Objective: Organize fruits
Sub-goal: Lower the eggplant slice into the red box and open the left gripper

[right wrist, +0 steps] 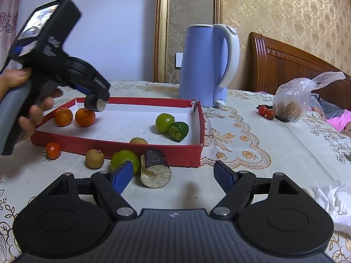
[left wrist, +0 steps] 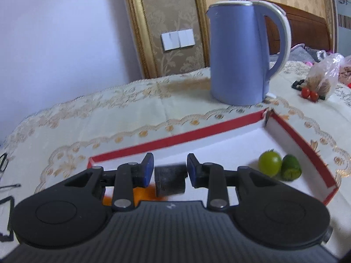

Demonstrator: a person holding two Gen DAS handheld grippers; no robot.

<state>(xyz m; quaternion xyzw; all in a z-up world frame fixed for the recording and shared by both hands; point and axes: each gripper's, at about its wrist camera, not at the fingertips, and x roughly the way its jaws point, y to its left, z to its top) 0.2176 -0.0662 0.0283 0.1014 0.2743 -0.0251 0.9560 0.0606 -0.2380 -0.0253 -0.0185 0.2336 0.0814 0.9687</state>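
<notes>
My left gripper is shut on a dark sugarcane piece and holds it over the red tray, above an orange. In the right wrist view the left gripper hovers with the piece over two oranges at the tray's left end. Two green fruits lie at its right end. My right gripper is open and empty in front of the tray, by a second sugarcane piece, a green fruit, a brown longan and a cherry tomato.
A blue kettle stands behind the tray. A plastic bag and two cherry tomatoes lie at the right. White tissue lies near my right gripper. Another longan sits inside the tray's near wall.
</notes>
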